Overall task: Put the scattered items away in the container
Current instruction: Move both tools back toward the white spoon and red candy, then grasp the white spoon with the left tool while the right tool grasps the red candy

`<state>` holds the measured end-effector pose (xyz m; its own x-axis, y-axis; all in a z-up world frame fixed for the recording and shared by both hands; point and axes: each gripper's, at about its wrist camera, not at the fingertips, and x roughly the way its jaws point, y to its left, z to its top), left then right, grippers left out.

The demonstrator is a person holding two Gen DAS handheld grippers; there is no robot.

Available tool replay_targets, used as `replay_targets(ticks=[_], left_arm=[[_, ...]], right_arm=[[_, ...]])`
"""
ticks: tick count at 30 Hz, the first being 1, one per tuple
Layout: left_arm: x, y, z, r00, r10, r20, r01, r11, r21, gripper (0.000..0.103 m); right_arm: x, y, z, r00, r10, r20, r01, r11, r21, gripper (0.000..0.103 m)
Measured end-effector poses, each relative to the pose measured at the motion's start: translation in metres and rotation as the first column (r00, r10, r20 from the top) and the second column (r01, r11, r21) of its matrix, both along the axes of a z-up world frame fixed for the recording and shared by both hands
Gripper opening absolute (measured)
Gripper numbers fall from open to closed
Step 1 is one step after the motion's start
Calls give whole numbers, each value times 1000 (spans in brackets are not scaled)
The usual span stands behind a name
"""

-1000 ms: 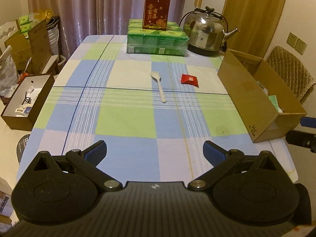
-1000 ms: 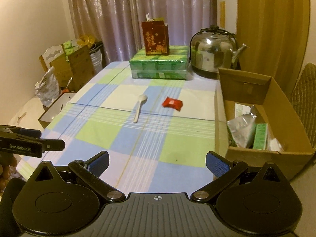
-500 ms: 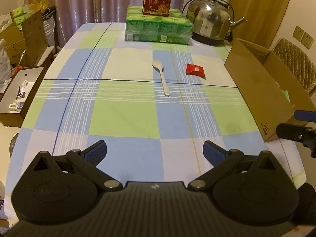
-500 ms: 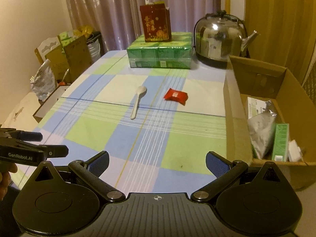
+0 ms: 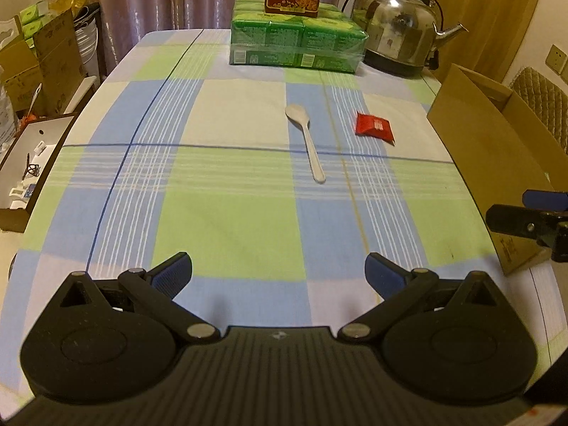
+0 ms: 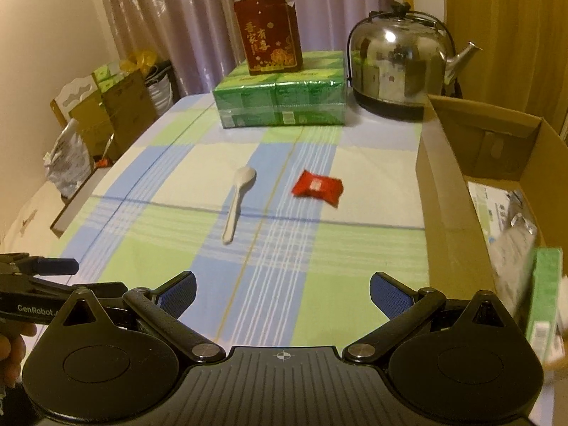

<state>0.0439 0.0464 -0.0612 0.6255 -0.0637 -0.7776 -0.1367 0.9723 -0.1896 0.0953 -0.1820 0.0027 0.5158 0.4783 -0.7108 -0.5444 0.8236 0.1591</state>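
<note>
Two loose items lie on the desk (image 5: 227, 213). Left wrist view: left gripper (image 5: 278, 266), fingers spread wide and empty; white plastic spoon (image 5: 306, 140) ahead, slightly right of centre; red snack packet (image 5: 374, 127) further right; cardboard box (image 5: 497, 163) at far right, open for receiving. Right wrist view: right gripper (image 6: 282, 289), fingers wide, empty; spoon (image 6: 238, 200) ahead-left, packet (image 6: 317, 187) ahead, box (image 6: 461, 191) beside the right finger.

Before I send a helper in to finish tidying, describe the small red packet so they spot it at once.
Find the checked tablecloth with the open cardboard box along one side. Between that box and the white spoon lies the red packet, flat on a pale square. It is the only small red thing lying flat; the other red item is a tall upright carton.
</note>
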Motion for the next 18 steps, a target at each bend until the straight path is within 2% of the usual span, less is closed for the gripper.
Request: replay_targets(ticks=[8,12,18], left_arm=[[43,8,-2,999,-7,34,6,1000,22,102],[66,8,-6,998,-29,48,29,1000,8,101],[98,-1,-19,995,-68,71,66,997,26,101]], right_arm=[[48,16,-12,998,-56,-8,56,998,30,101],[69,26,-20,998,-65,-9,66,997,34,101],[98,40,-32,997,-74,1,74,996,39,101]])
